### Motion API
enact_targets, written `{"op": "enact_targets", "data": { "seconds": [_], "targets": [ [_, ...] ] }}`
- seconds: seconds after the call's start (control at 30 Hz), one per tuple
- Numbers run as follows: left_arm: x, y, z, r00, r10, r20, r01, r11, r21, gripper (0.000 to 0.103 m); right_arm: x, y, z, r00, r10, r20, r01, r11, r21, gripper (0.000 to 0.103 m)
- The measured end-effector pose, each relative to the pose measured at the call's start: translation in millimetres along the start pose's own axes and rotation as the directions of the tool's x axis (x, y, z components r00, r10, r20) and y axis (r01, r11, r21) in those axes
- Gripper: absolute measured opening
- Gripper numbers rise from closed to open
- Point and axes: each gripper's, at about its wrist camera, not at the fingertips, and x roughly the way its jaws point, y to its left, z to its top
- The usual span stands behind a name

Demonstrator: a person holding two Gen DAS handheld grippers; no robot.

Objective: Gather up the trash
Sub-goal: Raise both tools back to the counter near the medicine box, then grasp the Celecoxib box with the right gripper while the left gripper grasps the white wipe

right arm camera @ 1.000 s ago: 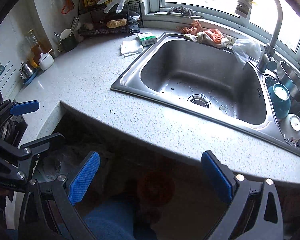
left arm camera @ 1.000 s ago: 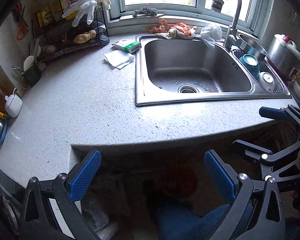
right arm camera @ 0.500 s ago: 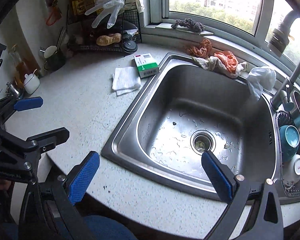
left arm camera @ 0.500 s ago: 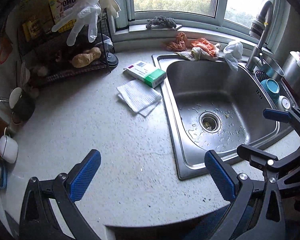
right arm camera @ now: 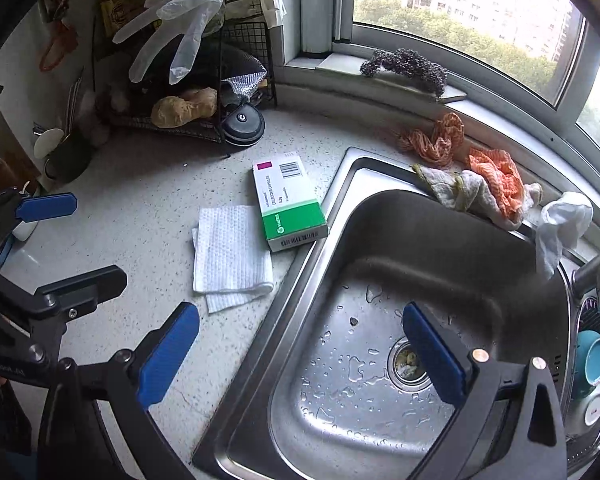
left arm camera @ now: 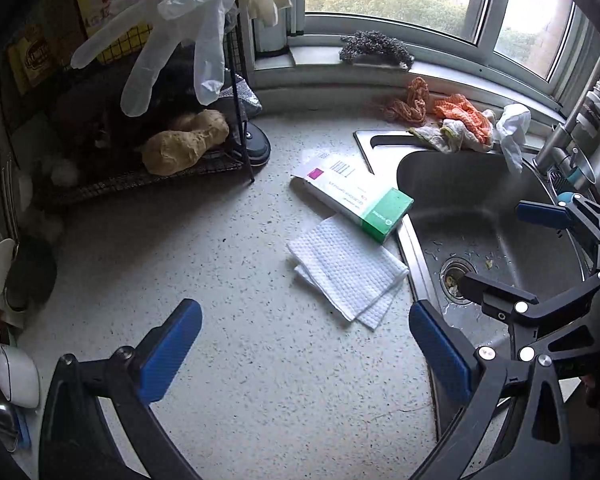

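The left gripper (left arm camera: pixel 306 354) sits at the bottom of its own view with its blue-padded jaws spread wide and nothing between them, above bare speckled countertop (left arm camera: pixel 228 280). The right gripper (right arm camera: pixel 300 354) is likewise released and empty at the bottom of its view, its left pad over the counter edge and its right pad over the steel sink (right arm camera: pixel 420 240). Each tool also shows in the other's view: the right gripper at the right edge of the left view, the left gripper at the left edge of the right view, both with jaws apart.

Just above and between the left gripper's pads, right of centre in the frame, lies a folded white paper towel (left arm camera: pixel 346 270), flat, quilted in texture, its layers slightly fanned at the lower corner. It lies just beside the sink rim. A white-and-green medicine box (left arm camera: pixel 354 198) lies flat at the towel's upper edge, overlapping it, a purple square and a barcode on its white end; its green end reaches the sink rim.

Farther out, in the upper right of the left view, orange and white rags (left arm camera: pixel 456 124) are heaped along the back of the sink. In the upper left a wire rack (left arm camera: pixel 148 176) carries a hanging clear glove (left arm camera: pixel 172 28).
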Motion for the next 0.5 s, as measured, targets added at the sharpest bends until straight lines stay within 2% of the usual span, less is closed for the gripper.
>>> {"op": "enact_targets", "data": {
  "seconds": [0.27,0.5],
  "targets": [
    [50.2,34.1,17.4,0.997,-0.021,-0.075,0.017,0.998,-0.054,0.103,52.1,2.9,38.4,0.997,0.000,-0.072,-0.003,0.999,-0.054,0.102],
    [76.8,45.9,20.4,0.991,-0.036,-0.130,0.029,0.998,-0.050,0.103,97.0,-2.7,61.2,0.989,0.012,-0.147,-0.023,0.997,-0.072,0.102]
  ]
}}
